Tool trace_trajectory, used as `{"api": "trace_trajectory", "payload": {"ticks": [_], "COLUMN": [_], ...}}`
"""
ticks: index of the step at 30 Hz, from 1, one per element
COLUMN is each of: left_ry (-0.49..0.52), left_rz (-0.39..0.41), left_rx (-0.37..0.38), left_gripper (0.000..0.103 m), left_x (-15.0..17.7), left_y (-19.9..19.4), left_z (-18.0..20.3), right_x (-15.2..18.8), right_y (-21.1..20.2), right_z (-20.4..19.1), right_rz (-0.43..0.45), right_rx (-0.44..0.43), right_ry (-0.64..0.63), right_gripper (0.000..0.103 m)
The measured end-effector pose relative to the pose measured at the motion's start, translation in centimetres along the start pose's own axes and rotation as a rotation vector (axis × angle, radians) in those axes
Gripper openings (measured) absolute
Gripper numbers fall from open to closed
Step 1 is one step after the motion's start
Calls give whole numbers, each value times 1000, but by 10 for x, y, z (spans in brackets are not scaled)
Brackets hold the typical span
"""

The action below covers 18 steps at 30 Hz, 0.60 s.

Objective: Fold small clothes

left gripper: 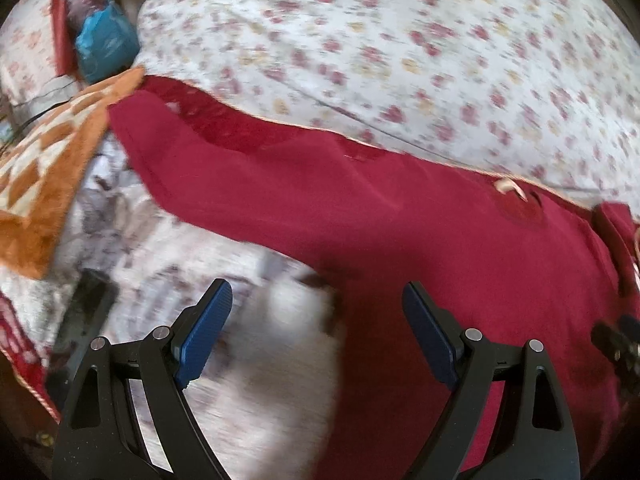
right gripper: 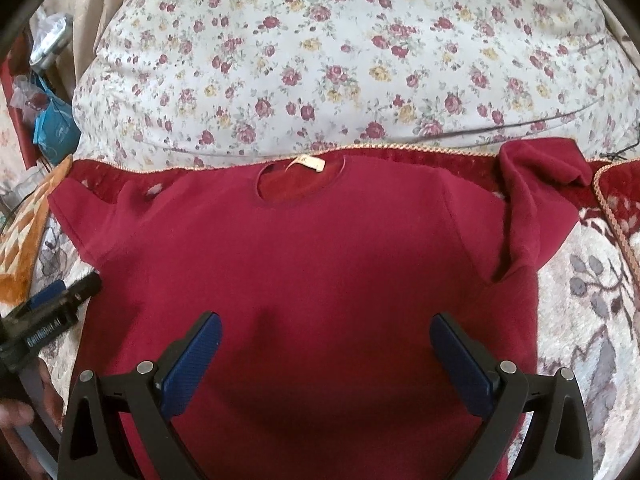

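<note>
While both tools hang spread wide and empty, a red sweater (right gripper: 304,248) lies flat, neckline away from the cameras.

Its right sleeve (right gripper: 536,200) is folded in (crumpled near the shoulder); the right tool (right gripper: 325,330) hovers over the body, the left tool (left gripper: 317,298) over the sweater's left edge, beside a floral pillow (right gripper: 340,60).

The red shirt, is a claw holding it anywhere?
No. Both claws are open and empty: the left claw and the right claw hover over the shirt, which lies flat.
</note>
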<state>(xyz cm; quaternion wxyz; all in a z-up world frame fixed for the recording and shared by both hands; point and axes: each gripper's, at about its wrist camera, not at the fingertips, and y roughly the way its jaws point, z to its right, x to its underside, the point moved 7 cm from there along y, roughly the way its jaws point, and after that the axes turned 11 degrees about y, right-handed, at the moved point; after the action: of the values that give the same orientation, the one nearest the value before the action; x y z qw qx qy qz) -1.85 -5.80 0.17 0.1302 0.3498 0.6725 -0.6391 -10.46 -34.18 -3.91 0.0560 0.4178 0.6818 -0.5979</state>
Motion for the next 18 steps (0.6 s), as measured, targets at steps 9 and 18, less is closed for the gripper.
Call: {"api": "trace_trajectory", "payload": {"ticks": [9, 18], "left_ry": [-143, -223], "left_rz": [-5, -83], "left_rx": [-264, -372], "left_gripper": [87, 87], "left_x": [-54, -81], "left_y": [22, 86], "left_z": [-121, -182], "right_x": [5, 9], "right_y": [5, 9], "right_z": [-3, -4], "right_rz": [-32, -56], "right_rx": [-13, -21], "right_ry": [-15, -32], "right_gripper": [103, 103]}}
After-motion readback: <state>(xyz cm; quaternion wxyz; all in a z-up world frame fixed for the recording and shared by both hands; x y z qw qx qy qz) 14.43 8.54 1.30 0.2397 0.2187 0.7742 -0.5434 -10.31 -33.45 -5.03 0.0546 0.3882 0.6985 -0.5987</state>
